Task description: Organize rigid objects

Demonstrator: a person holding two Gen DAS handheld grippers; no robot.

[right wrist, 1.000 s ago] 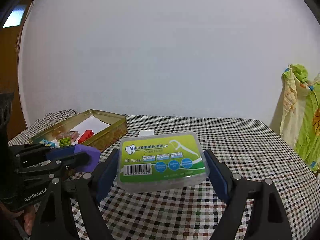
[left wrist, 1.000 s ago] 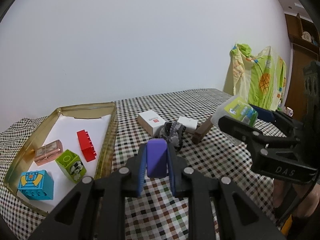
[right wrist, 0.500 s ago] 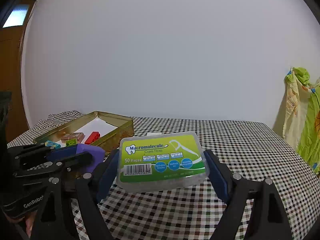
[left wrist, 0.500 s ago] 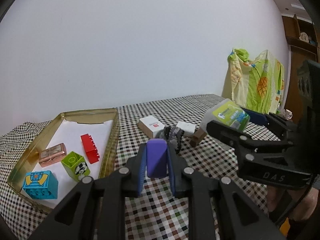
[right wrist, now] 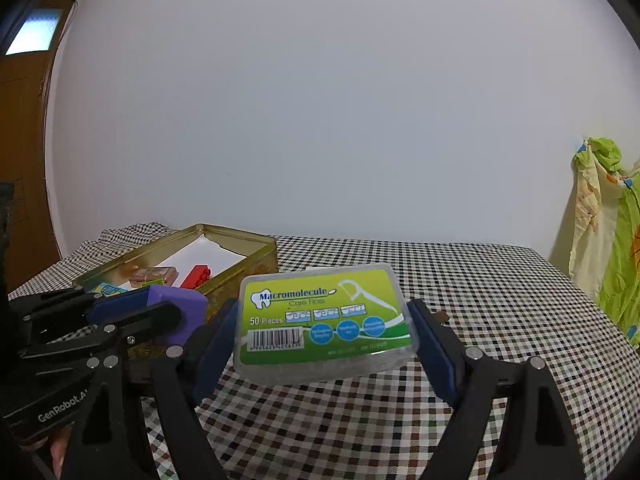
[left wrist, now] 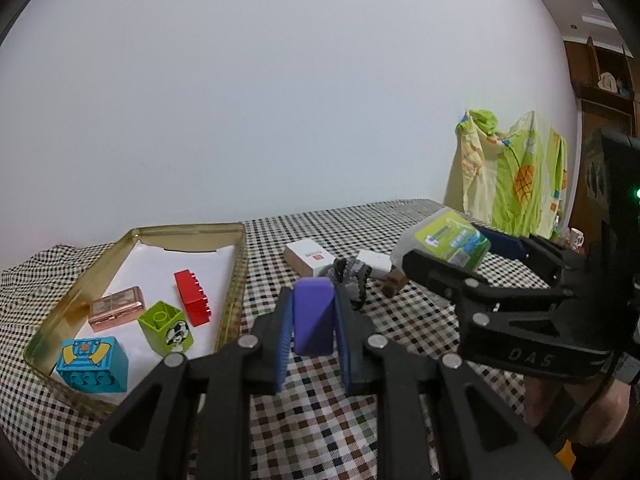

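Note:
My left gripper [left wrist: 313,322] is shut on a purple block [left wrist: 313,316] and holds it above the checked tablecloth, just right of the gold tin tray [left wrist: 236,280]. The tray holds a red brick [left wrist: 192,298], a green block [left wrist: 166,328], a blue block [left wrist: 93,364] and a copper case [left wrist: 116,309]. My right gripper [right wrist: 325,322] is shut on a green floss box [right wrist: 325,316], held in the air. In the left wrist view the floss box [left wrist: 448,240] is to the right. In the right wrist view the purple block [right wrist: 180,312] is at the left.
On the cloth beyond the purple block lie a white box [left wrist: 310,258], a smaller white box [left wrist: 374,262], a grey striped item [left wrist: 352,278] and a brown piece [left wrist: 394,284]. A yellow-green cloth [left wrist: 512,176] hangs at the far right. The white wall is behind.
Both grippers have lifted a little and drifted toward the tray, each still holding its object. The tray and its contents have not moved.

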